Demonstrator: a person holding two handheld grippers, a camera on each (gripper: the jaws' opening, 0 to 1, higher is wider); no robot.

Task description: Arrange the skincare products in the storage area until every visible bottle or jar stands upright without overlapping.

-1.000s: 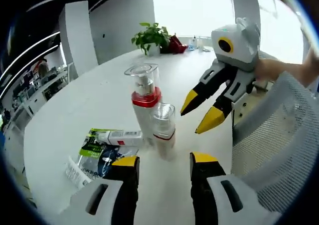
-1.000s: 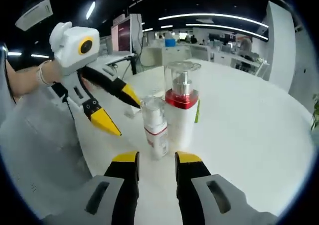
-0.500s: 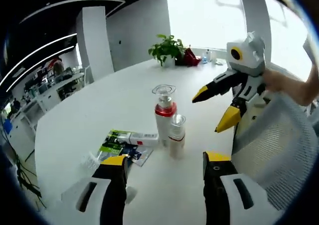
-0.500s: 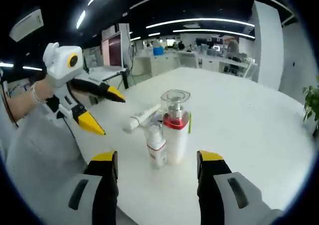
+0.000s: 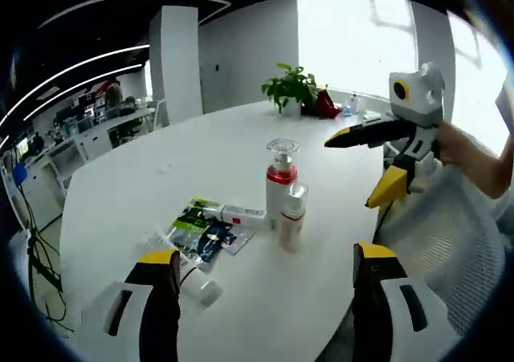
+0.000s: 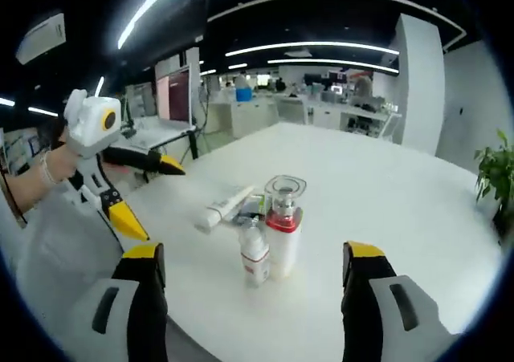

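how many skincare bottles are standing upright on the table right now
2. The tall pump bottle with a red collar stands mid-table, and the small bottle stands right beside it. The white tube nearby lies flat.

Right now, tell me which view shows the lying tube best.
The left gripper view: the tube lies side-on across the green packet, unobstructed, left of the tall pump bottle. In the right gripper view the tube sits farther back, foreshortened, behind the bottles.
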